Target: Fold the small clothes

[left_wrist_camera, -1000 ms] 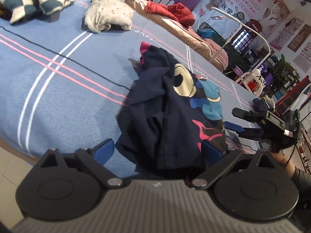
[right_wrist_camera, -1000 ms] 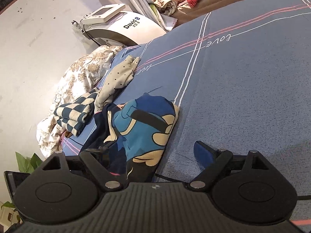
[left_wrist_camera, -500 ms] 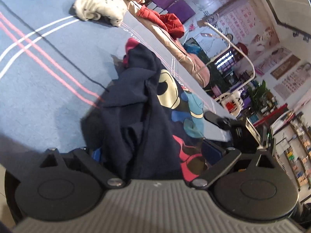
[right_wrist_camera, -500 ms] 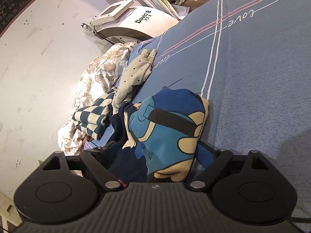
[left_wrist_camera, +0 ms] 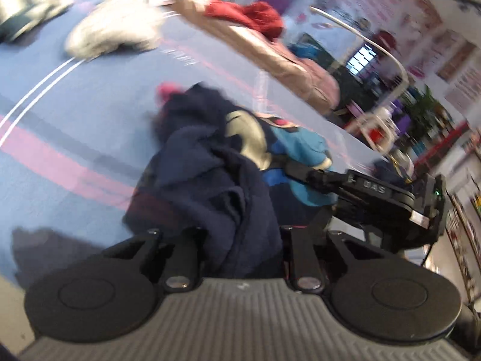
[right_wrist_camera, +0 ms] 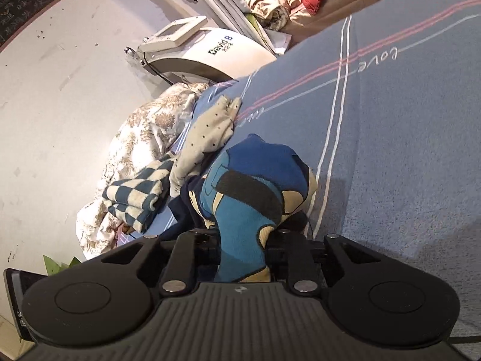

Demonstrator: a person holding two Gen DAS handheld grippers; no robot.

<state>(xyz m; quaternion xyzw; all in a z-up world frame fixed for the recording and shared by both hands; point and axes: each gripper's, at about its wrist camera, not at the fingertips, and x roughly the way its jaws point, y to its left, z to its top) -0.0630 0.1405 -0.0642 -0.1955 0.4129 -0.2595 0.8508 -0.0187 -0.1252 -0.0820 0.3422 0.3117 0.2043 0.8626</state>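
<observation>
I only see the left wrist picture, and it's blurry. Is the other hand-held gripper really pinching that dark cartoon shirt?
Observer: Yes. The right hand-held gripper has just been closing its jaws and now pinches the cartoon shirt by its blue print.
Operator: What's the pale heap beyond it?
Observer: A cream garment with small dark dots.
Operator: Anything on the floor?
Observer: A white machine labelled "David B".

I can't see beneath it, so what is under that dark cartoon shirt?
The shirt lies bunched on the blue striped bedsheet, which shows all around it. Both claws, left and right, pinch its near edge. Anything beneath the bunched cloth is covered.
</observation>
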